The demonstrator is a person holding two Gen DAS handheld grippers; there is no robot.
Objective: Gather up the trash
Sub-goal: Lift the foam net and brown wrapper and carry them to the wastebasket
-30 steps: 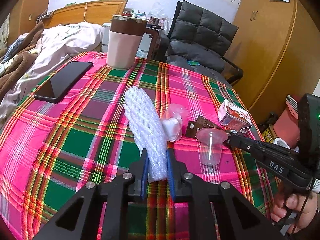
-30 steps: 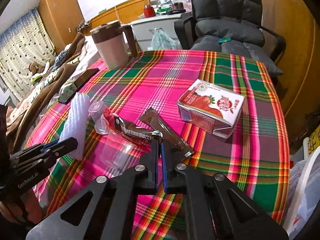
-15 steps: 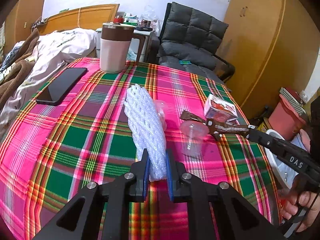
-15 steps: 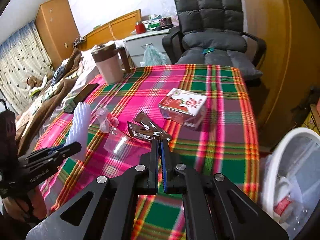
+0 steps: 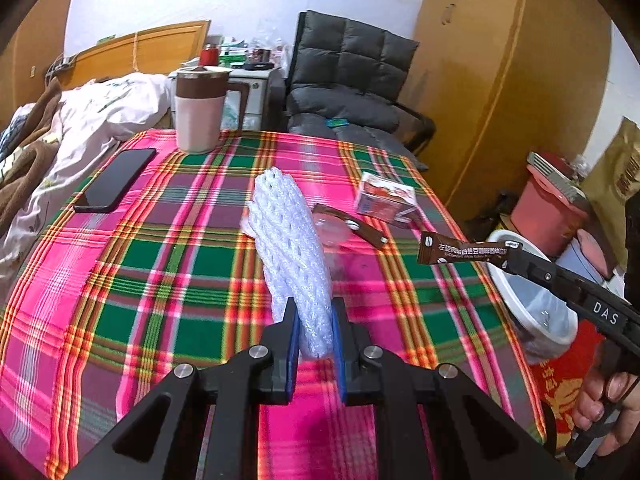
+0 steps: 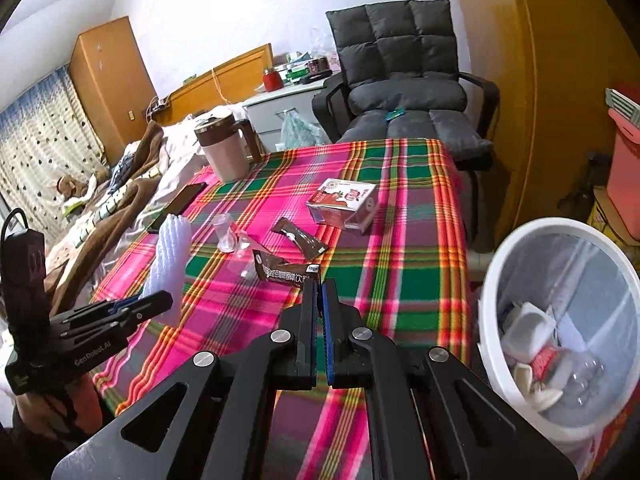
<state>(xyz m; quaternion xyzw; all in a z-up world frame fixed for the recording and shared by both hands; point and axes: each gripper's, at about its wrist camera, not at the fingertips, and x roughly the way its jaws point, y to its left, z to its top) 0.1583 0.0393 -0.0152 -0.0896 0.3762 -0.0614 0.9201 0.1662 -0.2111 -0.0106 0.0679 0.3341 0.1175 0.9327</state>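
My left gripper [image 5: 315,312] is shut on a white foam net sleeve [image 5: 290,240] and holds it above the plaid table [image 5: 160,264]; the sleeve shows in the right wrist view [image 6: 170,256] too. My right gripper [image 6: 319,284] is shut on a brown sachet wrapper [image 6: 284,270], held in the air near the table's right edge; the wrapper also shows in the left wrist view [image 5: 460,250]. A white trash bin [image 6: 496,280] with a clear liner stands beside the table at lower right. A second brown wrapper [image 6: 300,238], clear plastic cups [image 6: 226,232] and a strawberry carton [image 6: 344,202] lie on the table.
A pink and brown mug [image 5: 200,114] and a black phone [image 5: 116,178] sit at the table's far left. A grey padded chair [image 6: 400,92] stands behind the table. A bed [image 5: 80,120] lies to the left. A pink container [image 5: 548,208] stands on the floor at right.
Both grippers have lifted and drawn back from the table. The right gripper carried the brown wrapper up and to the right, and the white bin has come further into view.
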